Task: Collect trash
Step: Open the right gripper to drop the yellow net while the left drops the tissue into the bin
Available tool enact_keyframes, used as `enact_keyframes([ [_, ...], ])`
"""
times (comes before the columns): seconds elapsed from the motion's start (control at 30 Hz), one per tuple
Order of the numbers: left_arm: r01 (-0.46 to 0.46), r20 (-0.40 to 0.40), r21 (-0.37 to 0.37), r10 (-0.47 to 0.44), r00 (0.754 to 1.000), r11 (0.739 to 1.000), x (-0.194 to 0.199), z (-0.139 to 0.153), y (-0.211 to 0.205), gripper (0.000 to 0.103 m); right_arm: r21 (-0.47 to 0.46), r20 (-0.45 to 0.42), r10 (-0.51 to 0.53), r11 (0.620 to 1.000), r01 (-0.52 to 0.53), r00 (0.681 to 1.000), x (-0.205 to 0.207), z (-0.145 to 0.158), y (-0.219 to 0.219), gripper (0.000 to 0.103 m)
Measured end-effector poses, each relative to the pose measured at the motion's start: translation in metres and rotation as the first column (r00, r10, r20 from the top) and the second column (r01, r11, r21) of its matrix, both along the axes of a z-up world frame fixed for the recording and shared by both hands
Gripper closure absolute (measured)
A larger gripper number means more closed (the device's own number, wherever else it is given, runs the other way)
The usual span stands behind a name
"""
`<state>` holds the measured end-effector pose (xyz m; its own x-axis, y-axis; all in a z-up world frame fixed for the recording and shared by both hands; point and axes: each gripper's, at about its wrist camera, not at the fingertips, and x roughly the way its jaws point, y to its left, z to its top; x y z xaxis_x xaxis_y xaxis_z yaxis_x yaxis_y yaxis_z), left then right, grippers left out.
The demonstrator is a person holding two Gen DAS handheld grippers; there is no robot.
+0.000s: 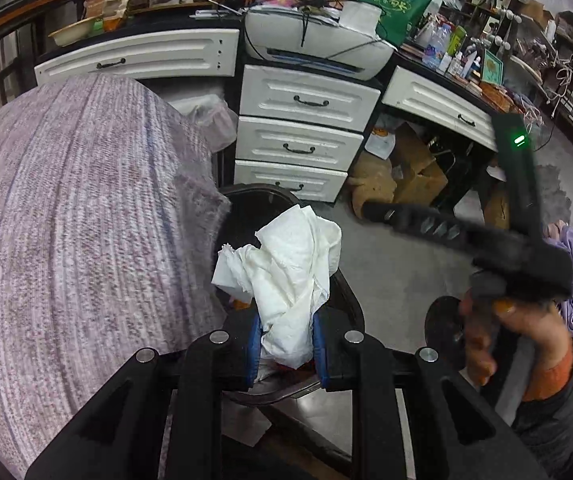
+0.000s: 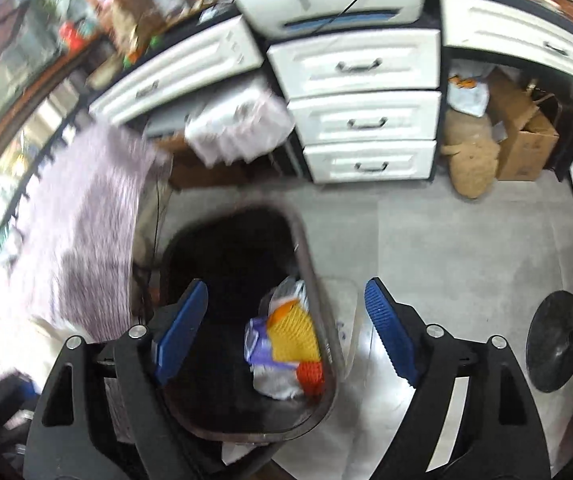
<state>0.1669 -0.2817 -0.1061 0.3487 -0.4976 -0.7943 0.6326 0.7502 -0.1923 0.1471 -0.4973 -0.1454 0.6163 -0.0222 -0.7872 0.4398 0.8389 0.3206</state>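
Left wrist view: left gripper [image 1: 286, 344] clamped on crumpled white tissue paper [image 1: 290, 280], held over dark oval trash bin [image 1: 350, 300]. Lilac knitted fabric mound [image 1: 78, 220] close at left, hiding part of bin. White three-drawer cabinet [image 1: 302, 136] behind, on grey floor [image 1: 386, 248]. Right gripper [image 2: 286, 332] seen from its own camera with blue pads wide apart, nothing between them, above bin rim [image 2: 310, 280]; inside, yellow mesh net [image 2: 294, 336] among wrappers. Brown cardboard box [image 2: 526, 140] beyond.
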Motion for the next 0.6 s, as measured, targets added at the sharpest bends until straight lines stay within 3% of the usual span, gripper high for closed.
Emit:
enact_keyframes([
  [0.27, 0.048, -0.044, 0.079, -0.045, 0.998, 0.996, 0.006, -0.017, -0.025, 0.082, 0.023, 0.109, -0.071, 0.997, 0.069, 0.991, -0.025, 0.031, -0.02, 0.018],
  [0.6, 0.114, -0.116, 0.147, -0.098, 0.988, 0.982, 0.009, -0.041, -0.049, 0.082, 0.046, 0.123, -0.048, 0.998, 0.042, 0.991, -0.026, 0.037, -0.019, 0.018],
])
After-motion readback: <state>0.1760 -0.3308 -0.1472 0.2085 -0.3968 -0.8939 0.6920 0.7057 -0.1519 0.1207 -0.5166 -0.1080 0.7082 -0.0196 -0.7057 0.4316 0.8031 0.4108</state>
